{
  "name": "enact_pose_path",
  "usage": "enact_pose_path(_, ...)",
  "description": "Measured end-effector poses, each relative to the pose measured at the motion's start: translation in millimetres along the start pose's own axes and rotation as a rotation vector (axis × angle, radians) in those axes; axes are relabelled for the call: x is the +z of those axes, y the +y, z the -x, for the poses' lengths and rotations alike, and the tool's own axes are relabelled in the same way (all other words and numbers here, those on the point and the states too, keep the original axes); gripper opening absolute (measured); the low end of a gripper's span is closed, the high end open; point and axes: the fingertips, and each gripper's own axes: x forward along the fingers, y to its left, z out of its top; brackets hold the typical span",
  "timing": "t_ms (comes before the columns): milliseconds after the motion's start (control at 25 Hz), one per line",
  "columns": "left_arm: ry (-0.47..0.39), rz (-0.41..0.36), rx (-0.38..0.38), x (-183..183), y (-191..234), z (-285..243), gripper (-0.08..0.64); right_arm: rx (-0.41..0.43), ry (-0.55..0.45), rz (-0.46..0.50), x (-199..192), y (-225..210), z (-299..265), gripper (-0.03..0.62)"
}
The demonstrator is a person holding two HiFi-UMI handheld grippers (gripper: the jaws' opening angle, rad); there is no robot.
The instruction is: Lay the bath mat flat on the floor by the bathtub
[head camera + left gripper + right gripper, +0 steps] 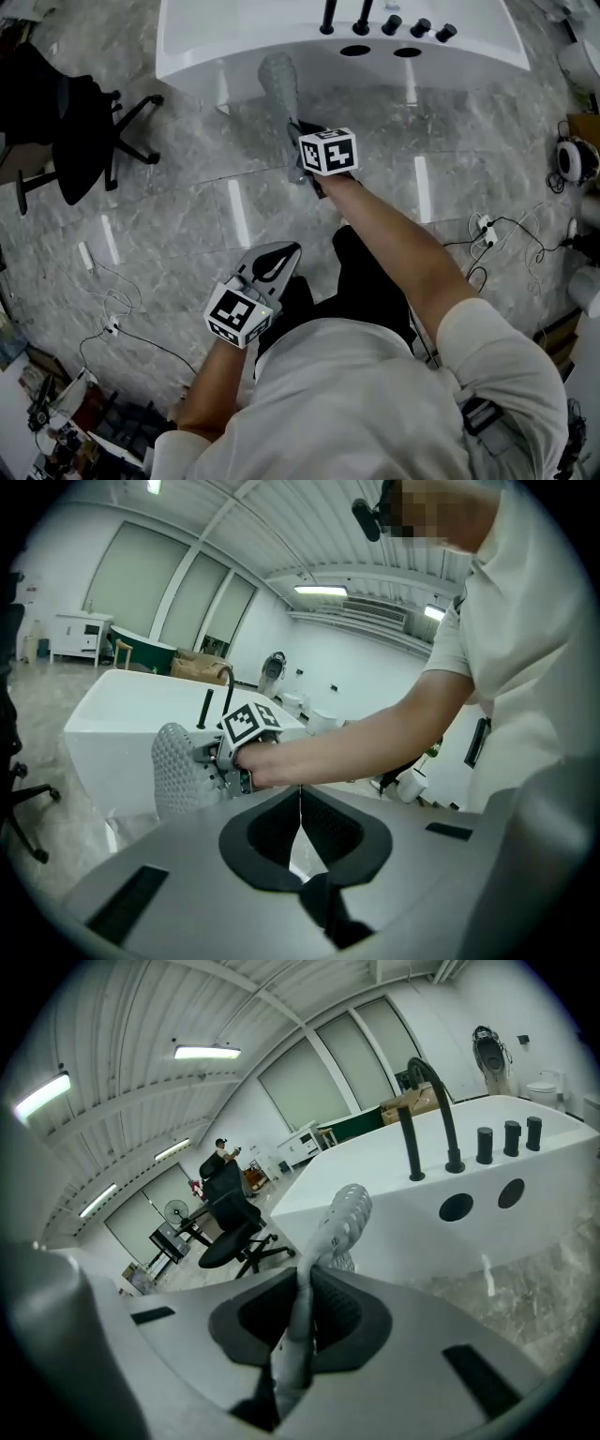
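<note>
Right gripper (302,1312) view: jaws clamped on an edge of the grey bath mat (345,1218); the head view adds what that misses, the mat hanging bunched and narrow in front of the white bathtub (234,42), not flat; left gripper (277,264) pressed closed on nothing, low beside the person; black taps (362,17) stand on the tub's deck
</note>
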Motion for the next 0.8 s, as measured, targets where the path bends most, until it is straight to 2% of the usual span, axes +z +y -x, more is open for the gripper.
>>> enact_pose_path(280,0.061,0.043,-0.1,-2,18,-127,0.018,-0.116,0.001,0.046,-42,-191,-14,0.048)
enact_pose_path(520,0.133,0.036,-0.215,-11,7,-207,0.018,-0.276,0.046,0.101,-78,-345,33,0.048)
enact_pose_path(800,0.214,0.019,-0.313,-13,-3,-293,0.018,-0.386,0.117,0.137,-103,-487,81,0.051)
